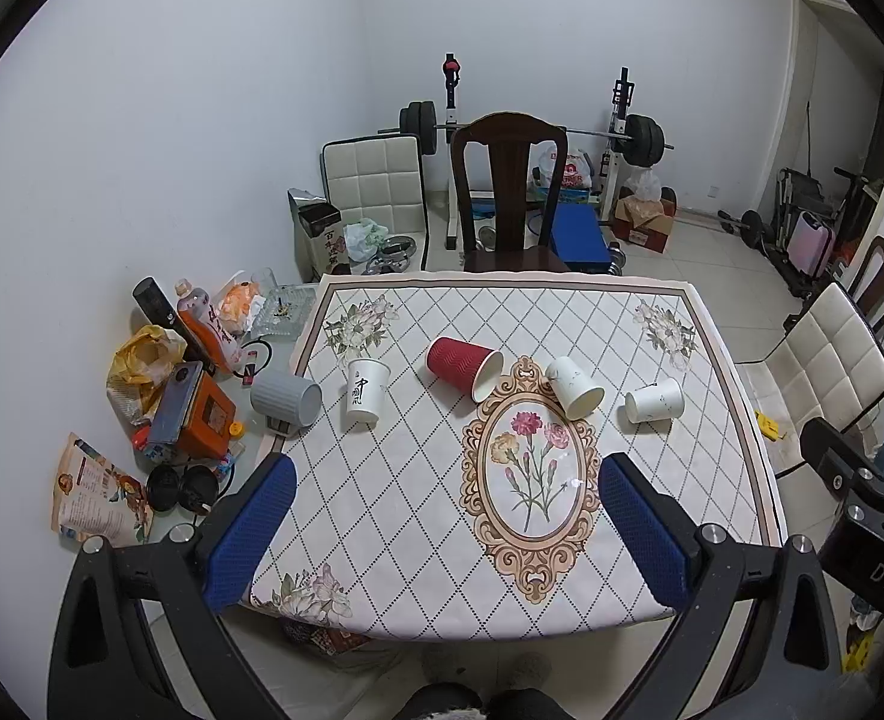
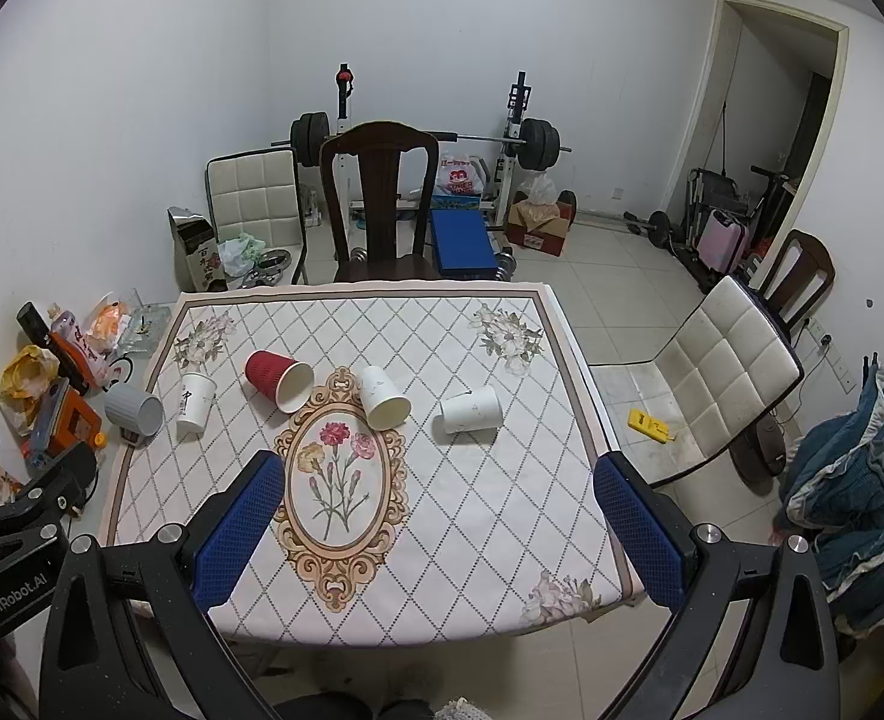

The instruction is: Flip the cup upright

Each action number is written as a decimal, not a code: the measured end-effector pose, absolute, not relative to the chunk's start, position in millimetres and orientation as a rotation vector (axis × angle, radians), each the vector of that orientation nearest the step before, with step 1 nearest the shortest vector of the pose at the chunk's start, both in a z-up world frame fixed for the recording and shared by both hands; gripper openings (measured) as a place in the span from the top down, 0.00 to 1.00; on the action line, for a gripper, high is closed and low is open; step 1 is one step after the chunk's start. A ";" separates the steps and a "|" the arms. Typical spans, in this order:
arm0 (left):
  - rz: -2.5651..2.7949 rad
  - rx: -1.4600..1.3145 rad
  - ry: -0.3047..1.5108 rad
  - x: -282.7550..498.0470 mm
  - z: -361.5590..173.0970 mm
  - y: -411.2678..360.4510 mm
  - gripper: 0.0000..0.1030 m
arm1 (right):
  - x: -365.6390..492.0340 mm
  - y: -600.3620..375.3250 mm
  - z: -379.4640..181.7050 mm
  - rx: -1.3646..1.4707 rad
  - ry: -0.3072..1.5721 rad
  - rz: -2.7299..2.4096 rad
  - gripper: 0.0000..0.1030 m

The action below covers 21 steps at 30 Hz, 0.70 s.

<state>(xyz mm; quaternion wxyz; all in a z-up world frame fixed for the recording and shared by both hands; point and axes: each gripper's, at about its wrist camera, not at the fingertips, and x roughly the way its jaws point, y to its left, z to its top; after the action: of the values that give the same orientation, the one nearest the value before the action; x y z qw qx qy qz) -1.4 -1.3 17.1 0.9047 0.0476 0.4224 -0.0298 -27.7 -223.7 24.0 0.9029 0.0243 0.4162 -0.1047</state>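
Note:
Several cups sit in a row across the table. A grey ribbed cup (image 1: 286, 399) (image 2: 134, 410) lies on its side at the left edge. A white cup with black writing (image 1: 365, 390) (image 2: 195, 403) stands upside down. A red cup (image 1: 463, 368) (image 2: 277, 378), a white cup (image 1: 575, 387) (image 2: 384, 396) and another white cup (image 1: 654, 400) (image 2: 470, 410) lie on their sides. My left gripper (image 1: 447, 483) and right gripper (image 2: 436, 477) are open and empty, held above the table's near half.
The table wears a diamond-pattern cloth (image 1: 418, 510) (image 2: 490, 492) with a flower oval. A dark wooden chair (image 1: 508, 192) stands at the far side. A white padded chair (image 2: 724, 378) is to the right. Clutter (image 1: 190, 396) lies left of the table.

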 end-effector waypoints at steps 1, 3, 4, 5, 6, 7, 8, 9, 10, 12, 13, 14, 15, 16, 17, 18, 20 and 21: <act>-0.061 0.098 0.872 -1.7 16.6 -1.3 0.00 | -28.5 -221.0 25.0 0.050 0.860 -0.217 0.00; -0.063 0.099 0.874 -1.5 16.8 -1.8 0.00 | -29.9 -215.6 26.8 0.052 0.862 -0.218 0.00; -0.067 0.099 0.875 -0.6 16.0 -2.4 0.00 | -30.5 -214.3 27.5 0.056 0.865 -0.219 0.00; -0.070 0.100 0.877 0.4 15.4 -2.9 0.00 | -29.3 -210.1 27.2 0.059 0.868 -0.222 0.00; -0.074 0.100 0.880 2.8 12.1 -0.4 0.00 | -29.5 -209.1 27.1 0.065 0.872 -0.226 0.00; -0.078 0.101 0.884 5.1 9.1 0.4 0.00 | -29.3 -208.3 26.4 0.073 0.877 -0.229 0.00; -0.082 0.101 0.890 7.6 6.3 0.1 0.00 | -27.7 -207.9 24.1 0.082 0.882 -0.234 0.00; -0.086 0.101 0.899 11.6 1.6 2.4 0.00 | -26.7 -207.8 21.8 0.090 0.889 -0.241 0.00; -0.092 0.105 0.912 16.1 -4.1 4.0 0.00 | -25.3 -207.8 18.7 0.097 0.897 -0.250 0.00; -0.104 0.118 0.939 24.1 -17.5 2.4 0.00 | -20.4 -209.3 7.3 0.104 0.921 -0.276 0.00; -0.111 0.132 0.957 28.6 -26.9 -0.8 0.00 | -16.9 -209.9 -0.9 0.107 0.938 -0.292 0.00; -0.123 0.142 0.972 32.3 -35.4 -2.1 0.00 | -15.2 -212.2 -9.5 0.114 0.959 -0.309 0.00; -0.131 0.153 0.985 35.5 -44.4 -3.1 0.00 | -13.9 -215.1 -18.8 0.122 0.979 -0.328 0.00; -0.135 0.171 1.008 40.1 -55.8 -6.4 0.00 | -12.2 -219.7 -27.8 0.130 0.997 -0.345 0.00; -0.147 0.185 1.038 44.6 -68.0 -10.6 0.00 | -11.0 -224.4 -39.3 0.138 1.017 -0.366 0.00; -0.159 0.191 1.065 48.5 -79.8 -14.5 0.00 | -9.7 -230.3 -52.3 0.146 1.041 -0.393 0.00; -0.169 0.212 1.113 54.9 -101.5 -20.0 0.00 | -7.2 -243.8 -78.2 0.165 1.097 -0.427 0.00; -0.181 0.224 1.139 58.6 -113.2 -26.8 0.00 | -6.3 -251.4 -92.5 0.173 1.123 -0.445 0.00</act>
<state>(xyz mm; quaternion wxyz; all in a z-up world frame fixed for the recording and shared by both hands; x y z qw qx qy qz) 58.6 -26.8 -113.2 0.8323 0.1058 0.5373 -0.0853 -6.3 -251.4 -92.5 0.8196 0.0815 0.5272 -0.2089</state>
